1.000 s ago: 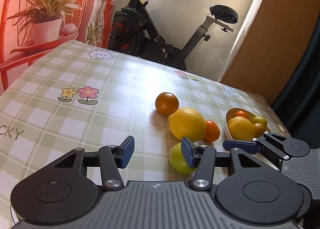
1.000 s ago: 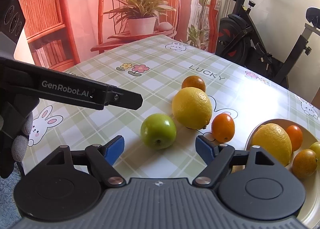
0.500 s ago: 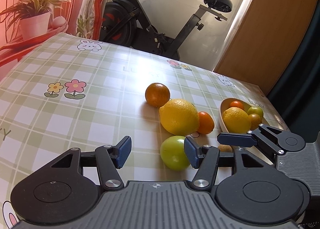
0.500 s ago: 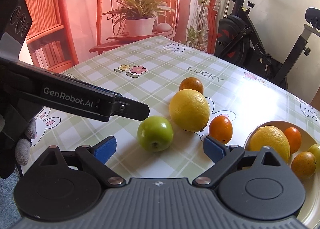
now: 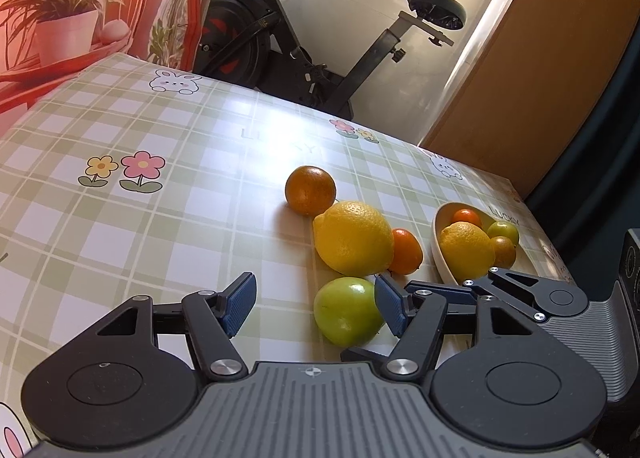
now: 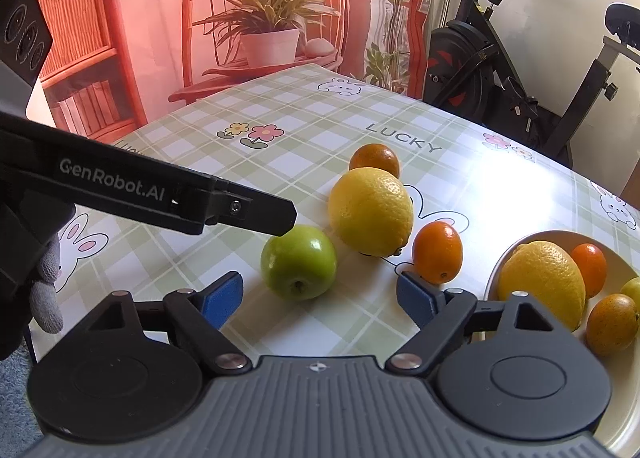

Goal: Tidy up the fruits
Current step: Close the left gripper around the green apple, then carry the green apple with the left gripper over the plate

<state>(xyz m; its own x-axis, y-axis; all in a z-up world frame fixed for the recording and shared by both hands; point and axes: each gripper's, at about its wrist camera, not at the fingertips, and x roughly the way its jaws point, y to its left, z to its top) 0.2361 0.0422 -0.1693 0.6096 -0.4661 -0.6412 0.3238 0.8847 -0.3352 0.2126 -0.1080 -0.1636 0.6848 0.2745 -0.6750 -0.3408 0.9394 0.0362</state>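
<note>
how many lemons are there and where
2. One lemon lies on the tablecloth between the green apple and the far orange. The other lemon sits in the bowl. More could be hidden behind the bowl's fruit.

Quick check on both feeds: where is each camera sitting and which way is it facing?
Left wrist: on the left gripper, looking down across the table; own opening fingers, green apple just ahead.
Right wrist: on the right gripper, facing the apple from its other side; own closing fingers, left gripper's finger, gloved hand.
Shared: apple, large lemon, bowl.
</note>
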